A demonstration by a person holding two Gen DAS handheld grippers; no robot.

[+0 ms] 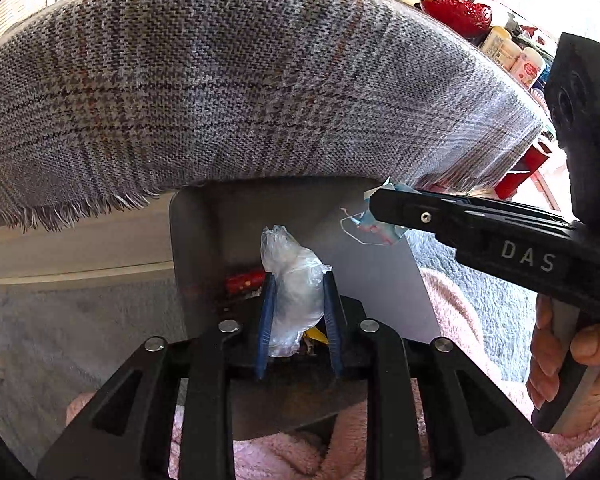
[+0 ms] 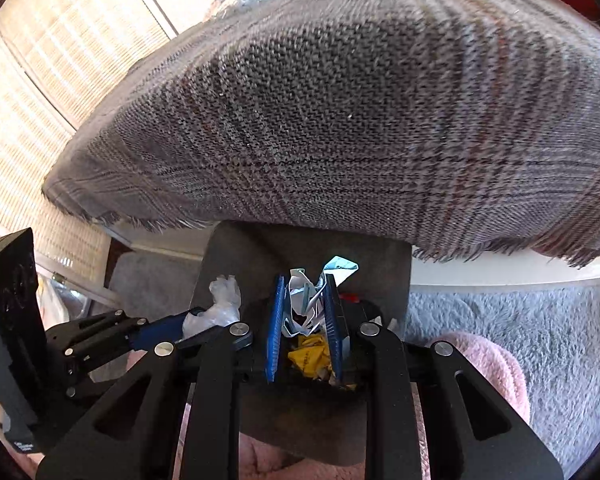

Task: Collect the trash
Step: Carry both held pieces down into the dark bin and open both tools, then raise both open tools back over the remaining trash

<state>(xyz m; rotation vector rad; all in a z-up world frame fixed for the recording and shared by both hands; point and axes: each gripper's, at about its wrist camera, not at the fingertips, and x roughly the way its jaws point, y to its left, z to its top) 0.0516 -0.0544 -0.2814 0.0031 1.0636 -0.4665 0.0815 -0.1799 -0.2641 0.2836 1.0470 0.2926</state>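
Note:
My left gripper (image 1: 298, 284) is shut on a crumpled clear plastic bag (image 1: 294, 280) and holds it over the open grey trash bin (image 1: 204, 240). It also shows in the right wrist view (image 2: 220, 304). My right gripper (image 2: 304, 292) is shut on a crumpled white and light blue paper wrapper (image 2: 312, 292) over the same bin (image 2: 228, 256). The wrapper shows at the right gripper's tip in the left wrist view (image 1: 374, 222). Yellow trash (image 2: 308, 354) and a red item (image 1: 244, 280) lie inside the bin.
A table draped in grey plaid cloth (image 1: 240, 80) overhangs the bin. Red bowl (image 1: 456, 10) and bottles (image 1: 512, 54) stand on it at the right. Grey shaggy carpet (image 2: 520, 328) and pink fluffy fabric (image 1: 460, 320) surround the bin. Blinds (image 2: 40, 100) are at the left.

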